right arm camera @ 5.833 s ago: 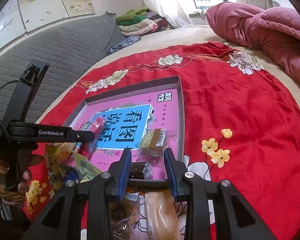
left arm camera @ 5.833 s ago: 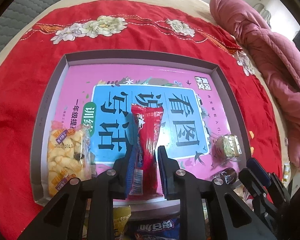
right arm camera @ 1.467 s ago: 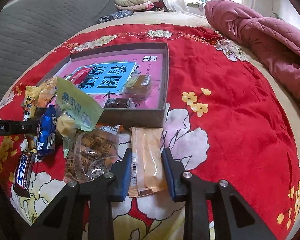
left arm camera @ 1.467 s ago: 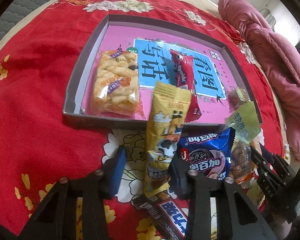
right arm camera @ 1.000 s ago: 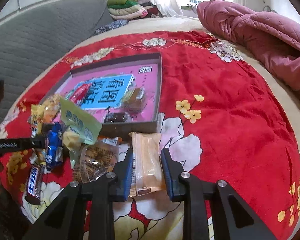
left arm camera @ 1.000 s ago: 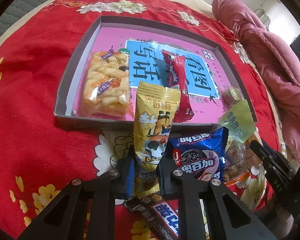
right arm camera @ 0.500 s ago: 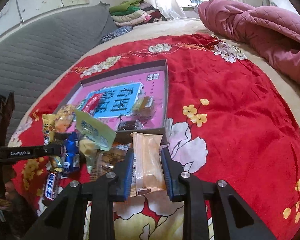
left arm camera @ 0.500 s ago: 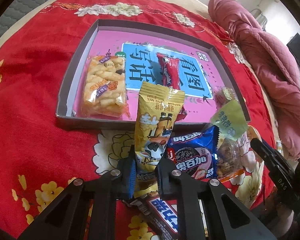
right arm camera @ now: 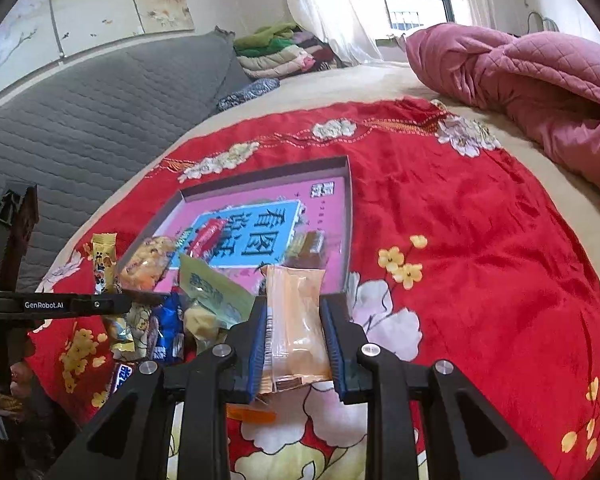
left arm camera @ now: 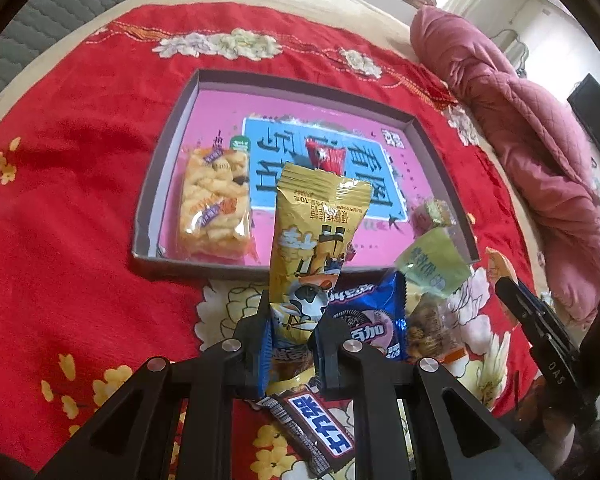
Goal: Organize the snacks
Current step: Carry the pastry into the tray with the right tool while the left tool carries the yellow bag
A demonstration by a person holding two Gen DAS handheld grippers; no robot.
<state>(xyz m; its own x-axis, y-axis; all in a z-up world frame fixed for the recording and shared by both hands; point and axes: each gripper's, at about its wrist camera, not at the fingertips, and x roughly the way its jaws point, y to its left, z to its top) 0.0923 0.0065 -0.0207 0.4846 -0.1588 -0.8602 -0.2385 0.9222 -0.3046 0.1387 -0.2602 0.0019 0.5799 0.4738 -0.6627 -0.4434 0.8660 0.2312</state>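
Observation:
My left gripper (left arm camera: 290,320) is shut on a yellow snack packet (left arm camera: 320,236) and holds it upright in front of the pink-lined box (left arm camera: 168,176). The box holds a puffed-snack bag (left arm camera: 216,204), a red bar (left arm camera: 324,156) and a small wrapped sweet (left arm camera: 436,212). My right gripper (right arm camera: 294,316) is shut on an orange bread packet (right arm camera: 296,320) and holds it lifted near the box's (right arm camera: 346,216) front right corner. The left gripper (right arm camera: 76,304) with its yellow packet (right arm camera: 104,260) shows at the left of the right wrist view.
Loose snacks lie on the red floral cloth (left arm camera: 60,220) before the box: a blue cookie pack (left arm camera: 368,320), a green packet (left arm camera: 432,268), a clear nut bag (left arm camera: 428,328) and a dark chocolate bar (left arm camera: 312,428). A pink quilt (right arm camera: 532,80) lies at the right.
Both grippers closed on their packets and lifted them off the cloth. The yellow packet and the orange packet now stand higher, nearer the box.

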